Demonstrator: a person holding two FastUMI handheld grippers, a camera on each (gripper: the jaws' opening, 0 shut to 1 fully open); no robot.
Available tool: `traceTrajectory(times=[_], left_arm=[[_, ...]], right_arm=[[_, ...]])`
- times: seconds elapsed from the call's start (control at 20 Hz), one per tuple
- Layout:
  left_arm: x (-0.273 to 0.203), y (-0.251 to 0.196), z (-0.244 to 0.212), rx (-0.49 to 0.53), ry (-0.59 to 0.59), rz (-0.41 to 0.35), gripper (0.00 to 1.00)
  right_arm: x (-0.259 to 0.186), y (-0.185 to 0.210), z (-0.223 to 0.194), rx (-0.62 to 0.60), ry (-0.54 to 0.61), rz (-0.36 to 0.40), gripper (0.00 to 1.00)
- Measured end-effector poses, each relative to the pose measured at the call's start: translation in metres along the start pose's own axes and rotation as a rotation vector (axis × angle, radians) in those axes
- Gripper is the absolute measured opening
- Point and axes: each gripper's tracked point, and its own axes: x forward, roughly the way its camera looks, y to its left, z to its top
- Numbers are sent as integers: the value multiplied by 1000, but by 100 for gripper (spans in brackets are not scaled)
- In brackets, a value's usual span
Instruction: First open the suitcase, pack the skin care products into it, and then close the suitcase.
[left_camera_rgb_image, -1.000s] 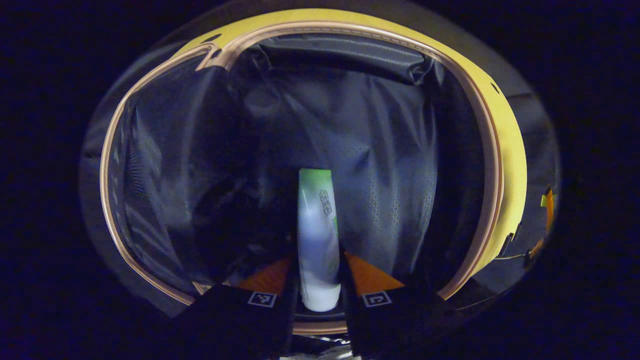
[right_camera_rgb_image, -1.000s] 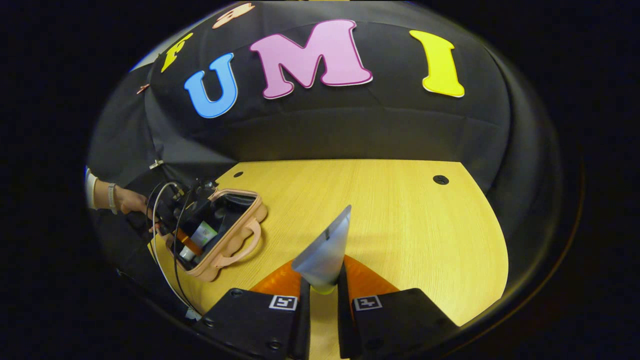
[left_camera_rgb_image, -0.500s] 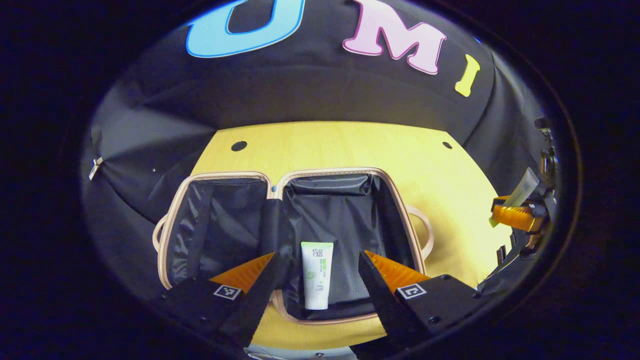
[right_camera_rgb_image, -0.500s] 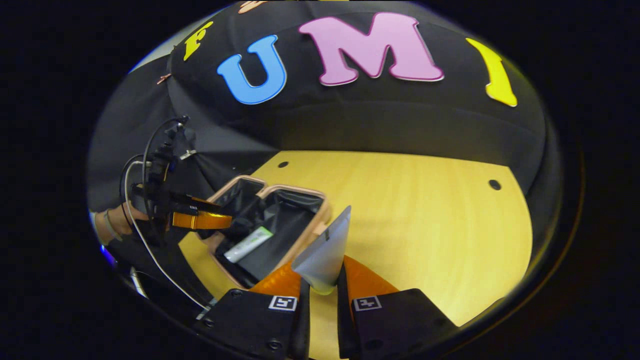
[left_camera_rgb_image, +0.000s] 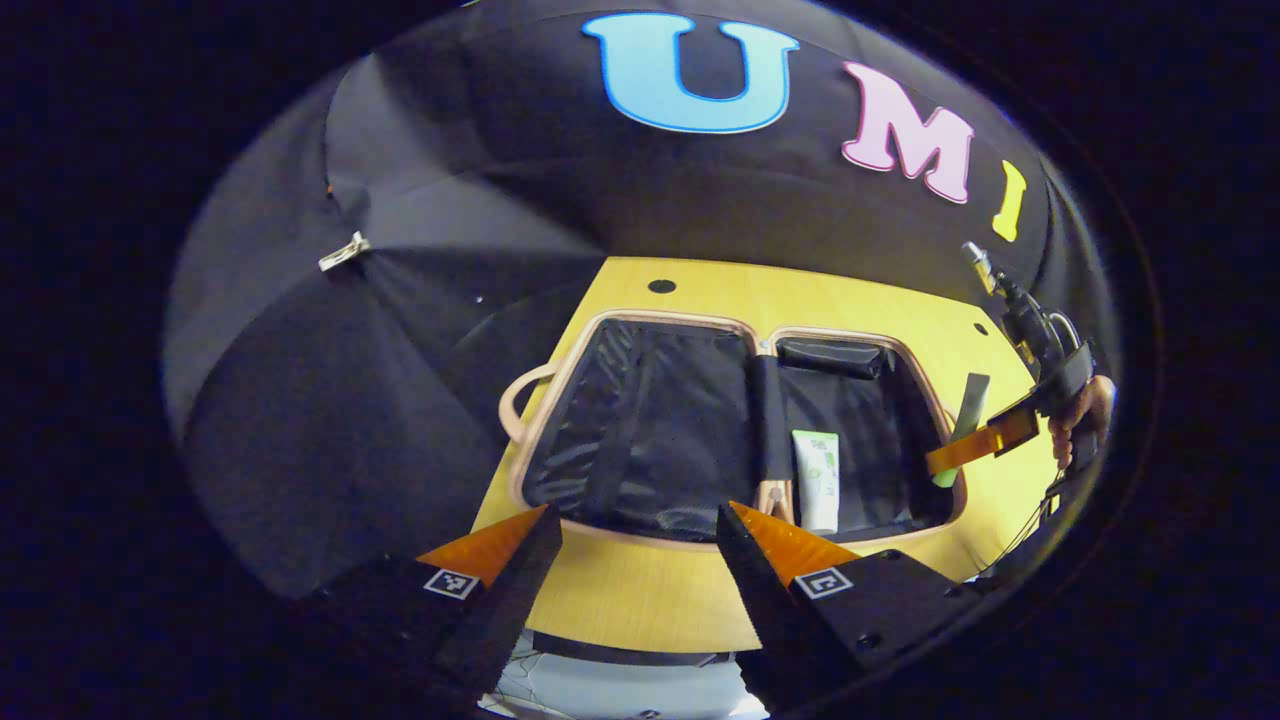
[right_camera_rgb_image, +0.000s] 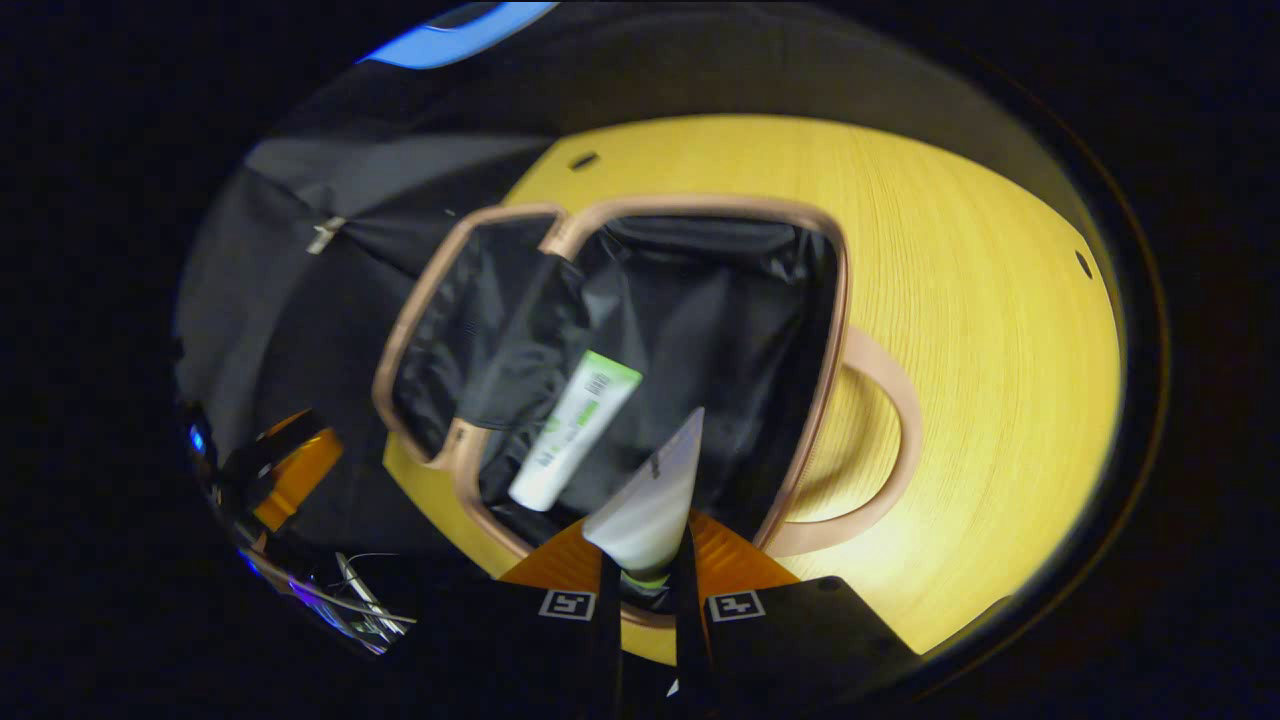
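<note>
The right claw (right_camera_rgb_image: 645, 590) is clamped on a grey tube (right_camera_rgb_image: 648, 505), both fingers pressing its lower end near the cap, the flat crimped end pointing up and away. In the right gripper view this tube hangs over the near right-hand part of the open suitcase (right_camera_rgb_image: 835, 330), above the dark lining. Just left of it, inside the same compartment, a white tube with green print (right_camera_rgb_image: 572, 432) lies flat on the lining, tilted, apart from the claw. The suitcase's rim and one loop handle (right_camera_rgb_image: 880, 440) rest on the yellow wooden counter (right_camera_rgb_image: 1000, 330).

The left claw (left_camera_rgb_image: 635, 575) stands wide, with nothing between its fingers, over the near edge of the counter (left_camera_rgb_image: 620, 600). Beyond it the suitcase (left_camera_rgb_image: 600, 335) lies spread open, two dark-lined halves side by side with a divider between them. The white tube with green print (left_camera_rgb_image: 818, 480) lies in the right half, close to the divider, ahead and to the right of the left claw's fingertips and well clear of them. Farther right, in the left gripper view, the right claw (left_camera_rgb_image: 948, 470) holds the grey tube (left_camera_rgb_image: 965, 420) over that half's outer rim, with the hand (left_camera_rgb_image: 1085, 415) gripping it behind.
</note>
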Motion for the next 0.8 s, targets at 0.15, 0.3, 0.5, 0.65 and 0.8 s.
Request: traceTrajectory(times=[0.15,0.3,0.5,0.65,0.8], left_arm=[[-8,40,-25,-67,19,59,98],[-12,71,-38,-107,26,105,98],[1,90,-33,-225,20,101,98],[23,117,-13,-273,3,124,98],[49,146,33,-349,-48,152,97]], right_arm=[[36,2,-19,88,160,-63,27],[53,7,-17,125,132,-133,28],[17,18,14,89,-66,-96,70],[-46,46,43,-53,-319,42,98],[-110,25,48,-154,-476,-14,98]])
